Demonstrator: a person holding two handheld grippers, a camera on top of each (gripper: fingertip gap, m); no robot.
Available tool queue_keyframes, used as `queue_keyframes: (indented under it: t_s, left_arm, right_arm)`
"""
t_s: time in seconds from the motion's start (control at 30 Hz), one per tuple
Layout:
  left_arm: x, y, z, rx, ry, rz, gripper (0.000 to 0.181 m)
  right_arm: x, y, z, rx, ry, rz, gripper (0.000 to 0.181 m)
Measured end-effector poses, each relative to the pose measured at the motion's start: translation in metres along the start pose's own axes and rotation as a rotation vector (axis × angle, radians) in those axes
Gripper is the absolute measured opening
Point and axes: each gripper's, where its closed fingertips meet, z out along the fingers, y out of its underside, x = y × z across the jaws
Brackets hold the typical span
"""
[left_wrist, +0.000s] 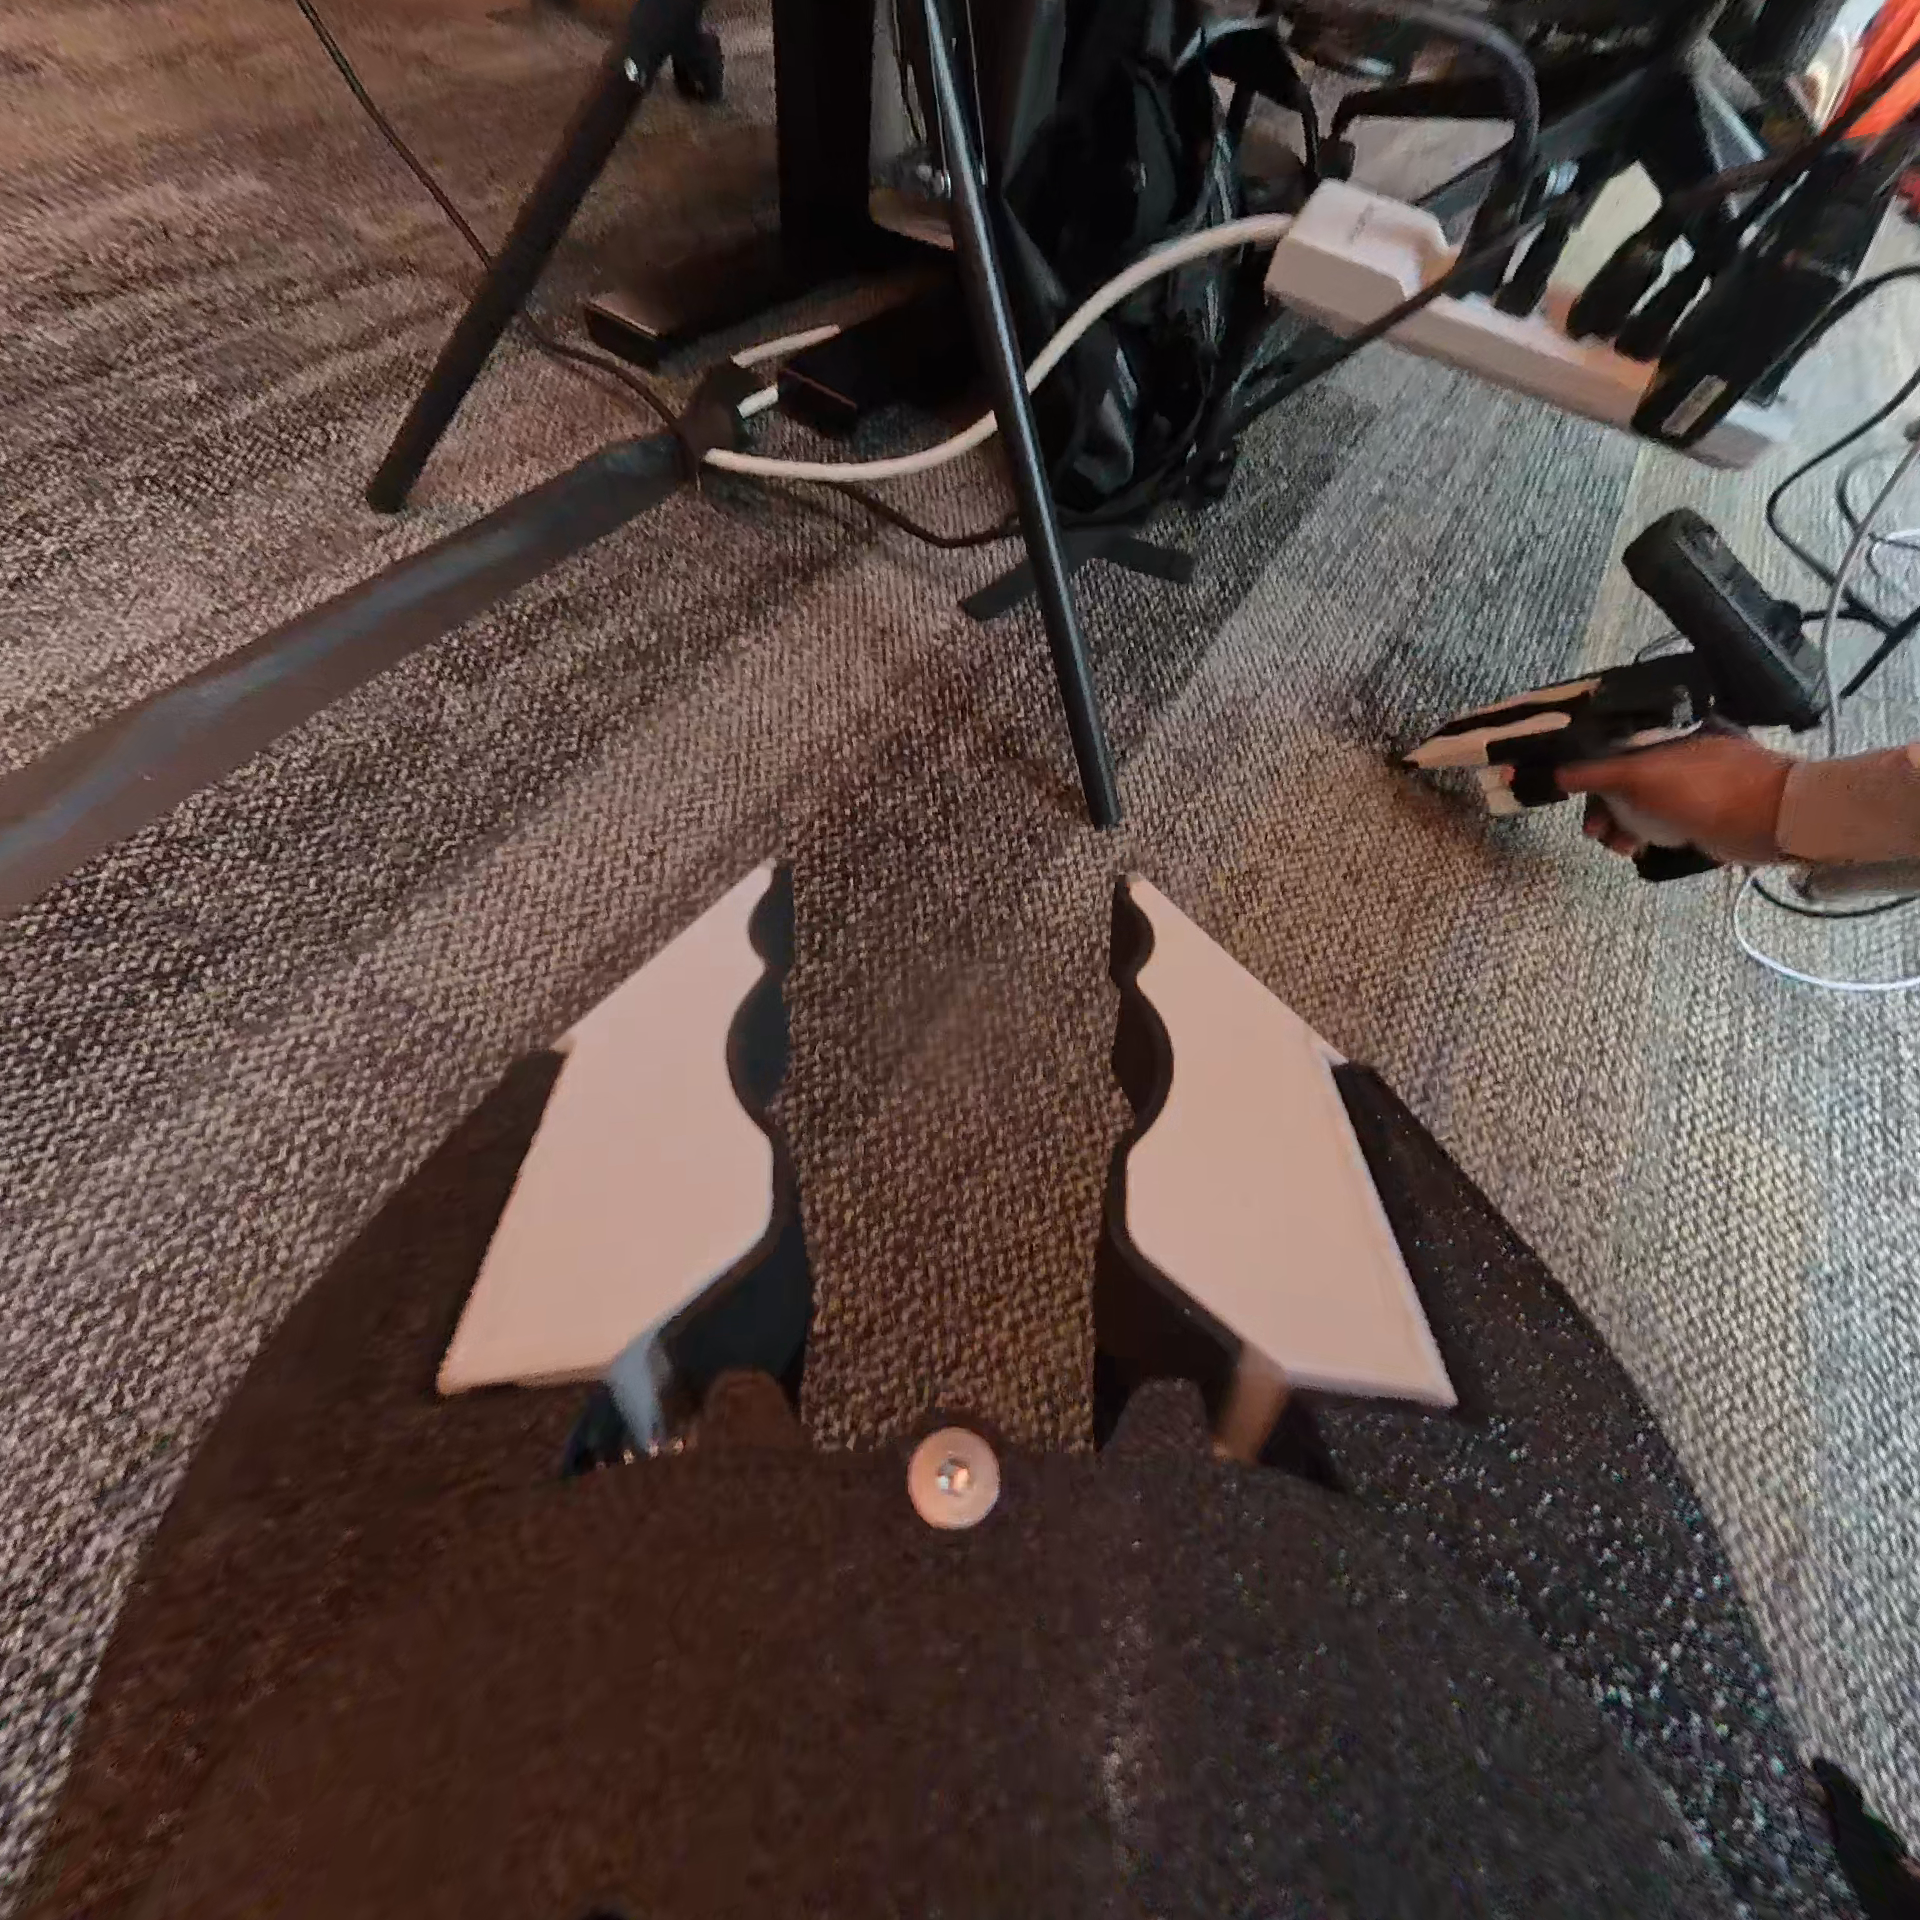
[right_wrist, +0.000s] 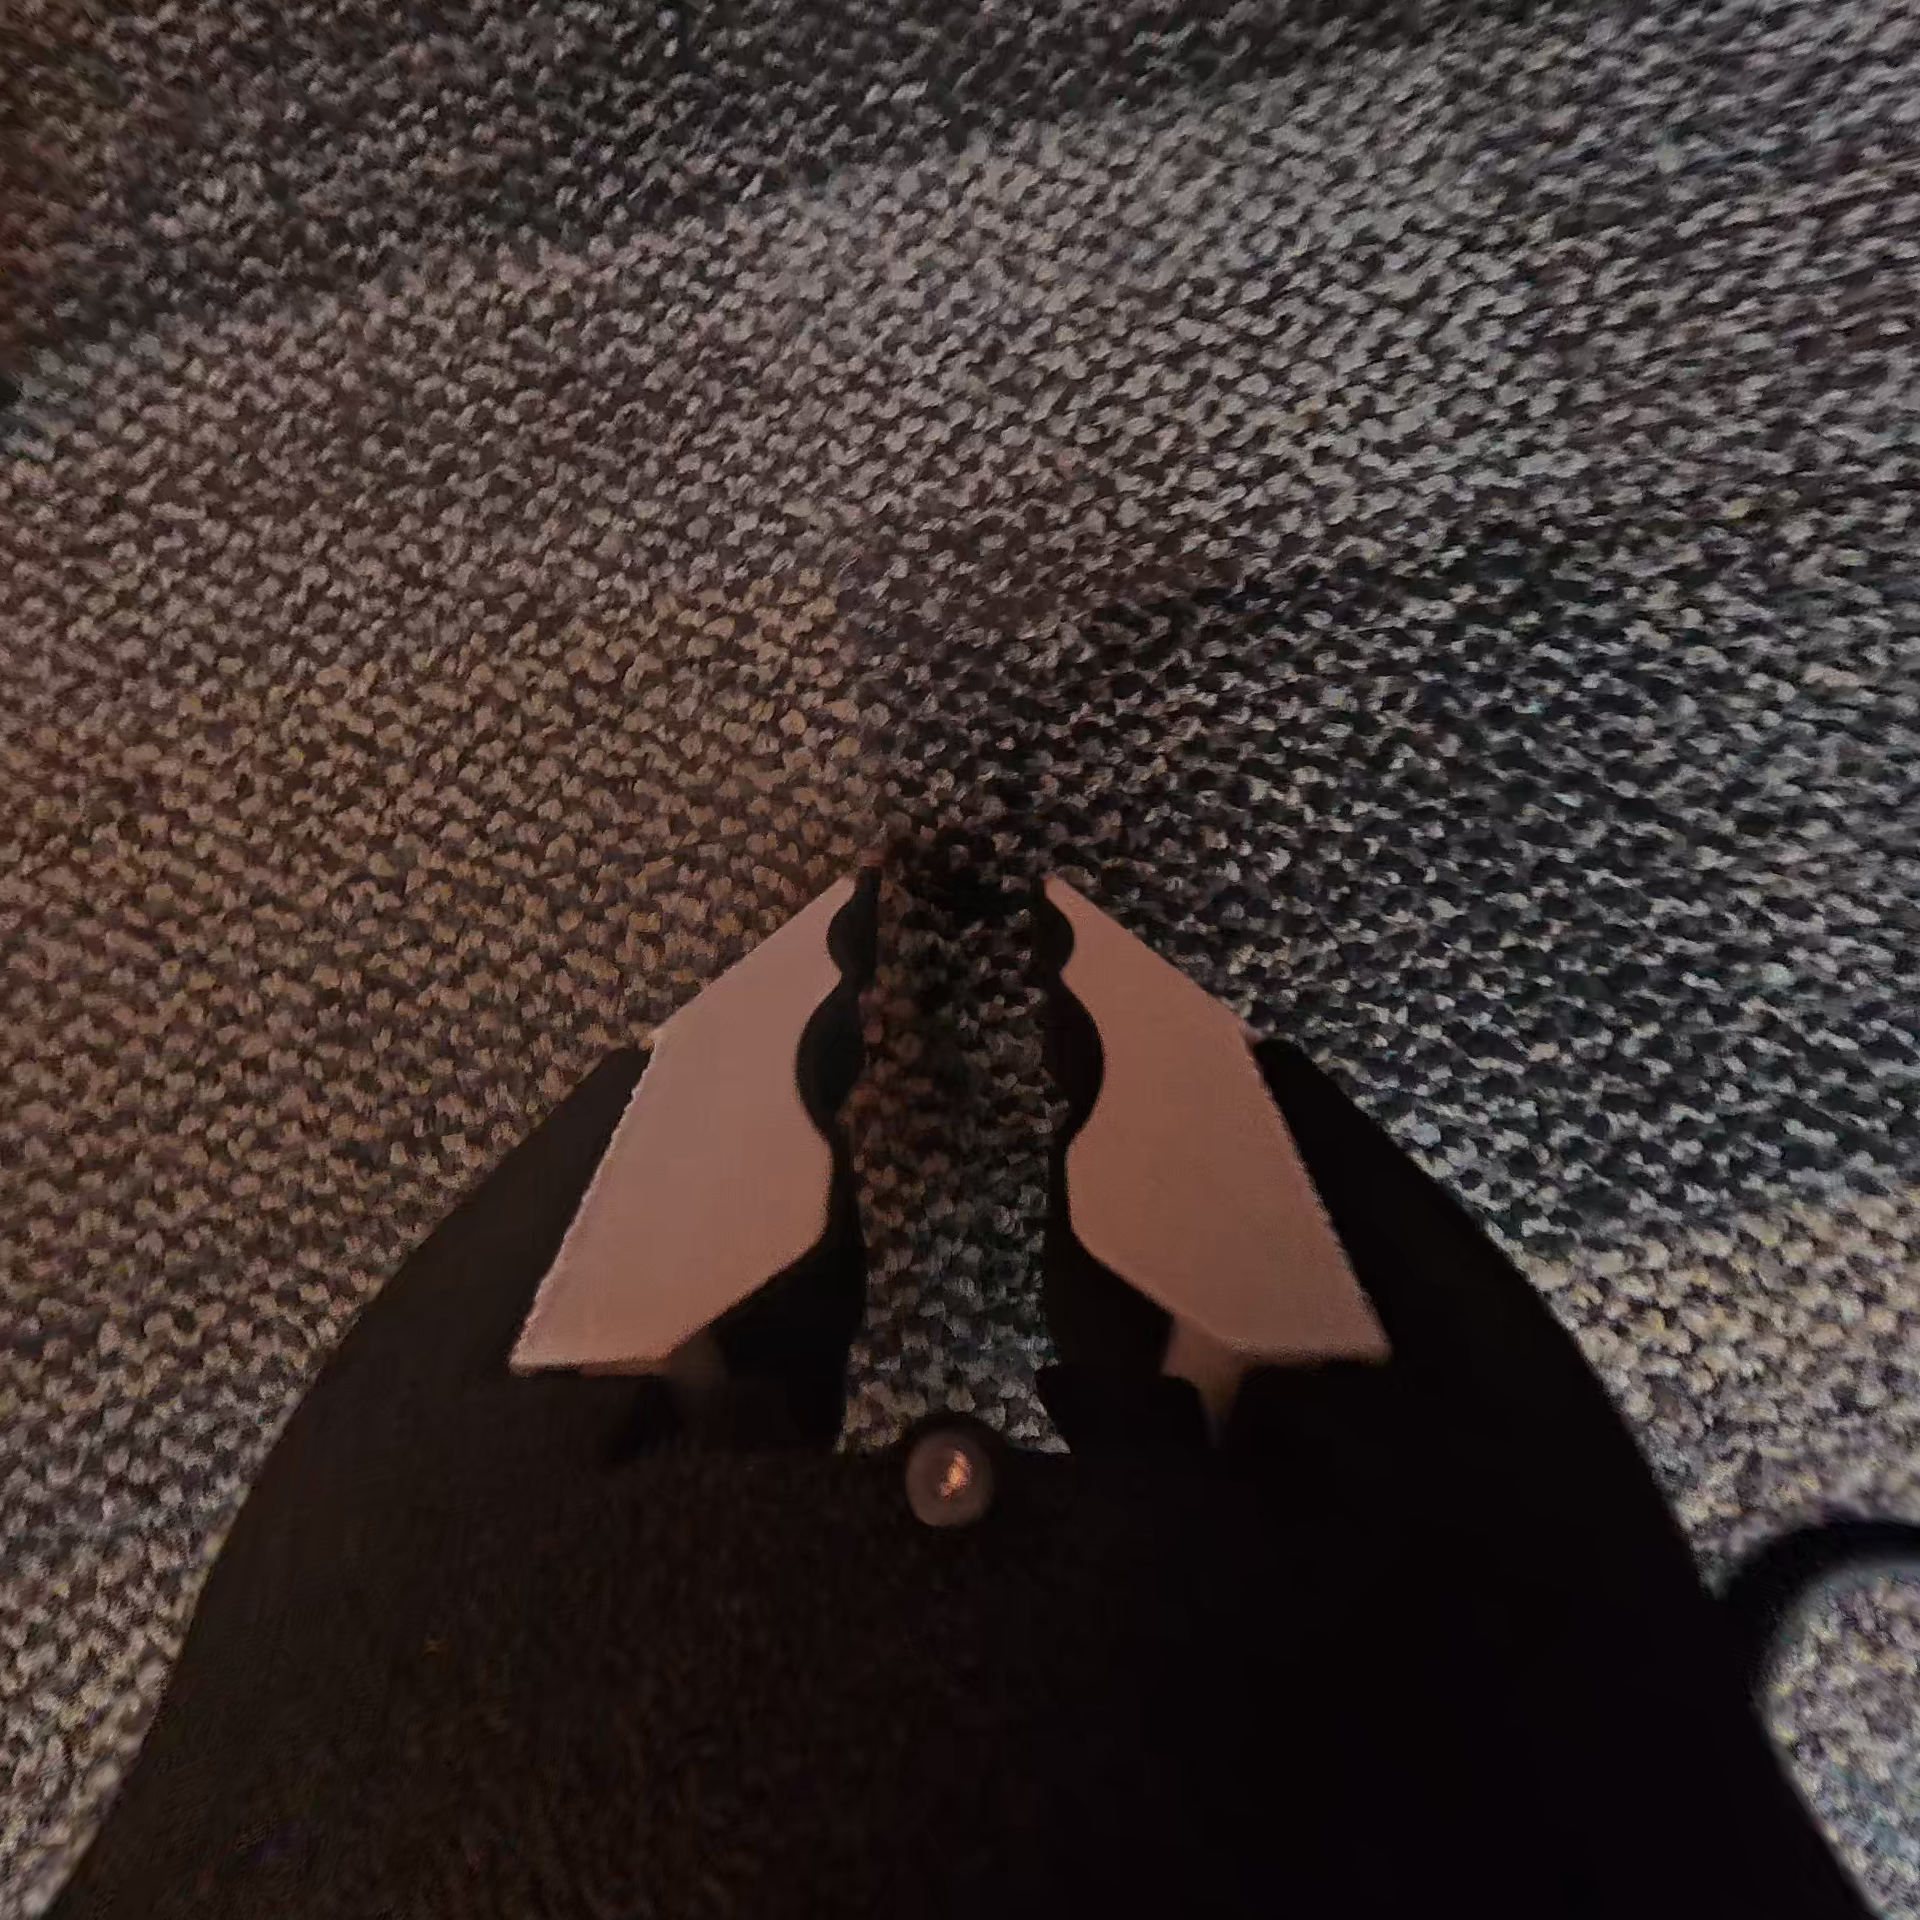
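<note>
My left gripper (left_wrist: 951, 883) is open and empty, low over a speckled grey-brown carpet (left_wrist: 520, 831). The foot of a thin black tripod leg (left_wrist: 1096, 800) stands on the carpet just beyond its right fingertip. My right gripper (right_wrist: 961, 883) is open by a narrower gap and empty, its tips touching or nearly touching the carpet (right_wrist: 935, 468), which fills its view. The right gripper also shows in the left wrist view (left_wrist: 1423, 753) at the right, held by a hand (left_wrist: 1683, 795), tips down at the carpet.
A dark bar (left_wrist: 312, 665) slants across the carpet at left. More black stand legs (left_wrist: 520, 260), a black bag (left_wrist: 1122, 260), a white cable (left_wrist: 1039, 364) and a white power strip (left_wrist: 1455, 312) with black plugs crowd the back. Loose cables (left_wrist: 1829, 935) lie at the right. My hands' fingertips stand some 55 cm from each other.
</note>
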Motion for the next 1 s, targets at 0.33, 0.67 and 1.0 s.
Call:
queue_keyframes:
  t_s: [0.33,0.67,1.0]
  left_arm:
    - [0.014,0.006,-0.003,-0.016,0.006,0.024,0.059]
    - [0.024,-0.002,-0.015,0.022,-0.02,0.011,0.059]
    - [0.085,-0.049,-0.078,0.053,0.053,-0.038,0.06]
  right_arm:
    - [0.002,0.005,0.006,-0.056,-0.028,-0.101,0.013]
    - [-0.076,-0.007,-0.01,0.047,-0.211,-0.103,0.004]
    - [-0.412,-0.086,-0.179,0.216,-1.021,0.099,0.004]
